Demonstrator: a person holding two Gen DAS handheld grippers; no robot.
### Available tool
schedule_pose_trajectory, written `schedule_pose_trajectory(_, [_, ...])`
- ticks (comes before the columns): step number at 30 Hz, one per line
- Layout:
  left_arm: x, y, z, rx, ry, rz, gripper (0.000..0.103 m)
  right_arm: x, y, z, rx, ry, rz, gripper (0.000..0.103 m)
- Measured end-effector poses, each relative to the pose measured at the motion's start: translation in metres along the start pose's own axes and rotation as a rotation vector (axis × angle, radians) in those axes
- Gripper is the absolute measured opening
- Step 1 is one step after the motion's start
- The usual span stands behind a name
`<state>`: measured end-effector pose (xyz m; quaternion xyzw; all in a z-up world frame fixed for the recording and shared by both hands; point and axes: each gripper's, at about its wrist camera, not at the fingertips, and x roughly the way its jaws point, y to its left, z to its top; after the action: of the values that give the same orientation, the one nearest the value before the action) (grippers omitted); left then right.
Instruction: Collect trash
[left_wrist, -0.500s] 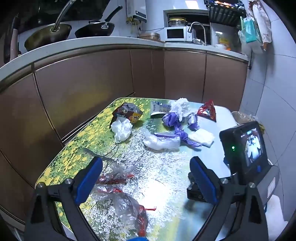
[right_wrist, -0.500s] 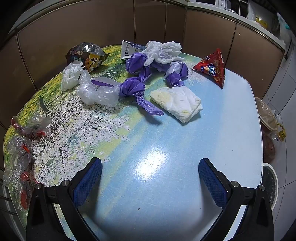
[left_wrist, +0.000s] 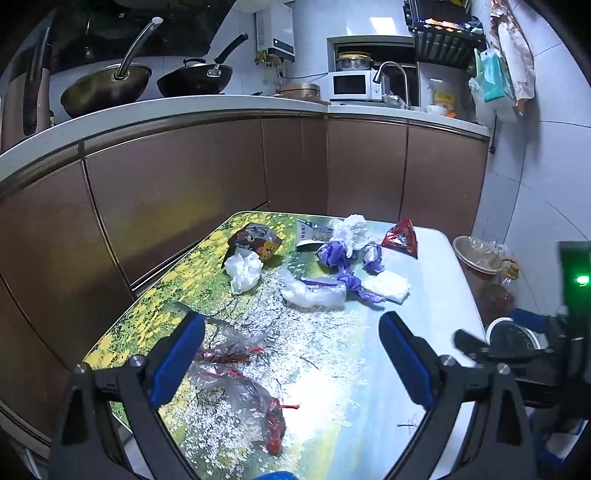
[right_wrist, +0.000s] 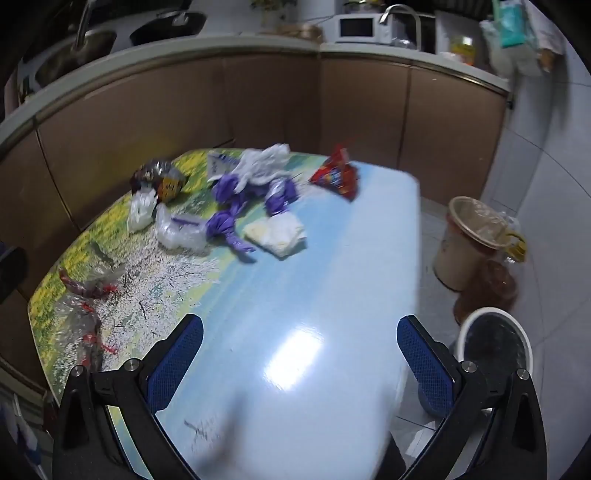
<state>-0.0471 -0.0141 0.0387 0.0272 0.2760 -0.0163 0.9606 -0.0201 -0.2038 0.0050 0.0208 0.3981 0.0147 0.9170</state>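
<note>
Blue pads on your left gripper (left_wrist: 291, 354) stand with jaws spread wide and empty above the clear wrappers (left_wrist: 240, 384) at the tabletop (left_wrist: 332, 369) near edge, the closest trash, while the red packet (left_wrist: 400, 236) print is too small to read. Seen from your right gripper (right_wrist: 300, 356), jaws equally wide and empty, the purple bags (right_wrist: 229, 218) and tissue (right_wrist: 277, 230) lie farther off, the bin (right_wrist: 469, 236) on the floor beside the tabletop; blur hides any writing.
</note>
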Motion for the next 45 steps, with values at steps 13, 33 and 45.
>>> schedule_pose_trajectory(13, [-0.033, -0.023, -0.003, 0.026, -0.049, 0.0, 0.095, -0.098, -0.038, -0.02, 0.06, -0.223, -0.119, 0.103])
schedule_pose_trajectory(33, [-0.08, -0.036, -0.003, 0.018, -0.137, 0.016, 0.095, -0.169, -0.057, -0.038, 0.127, -0.373, -0.172, 0.103])
schedule_pose_trajectory(45, [-0.107, -0.04, -0.005, 0.008, -0.22, 0.005, 0.095, -0.206, -0.054, -0.043, 0.118, -0.457, -0.201, 0.103])
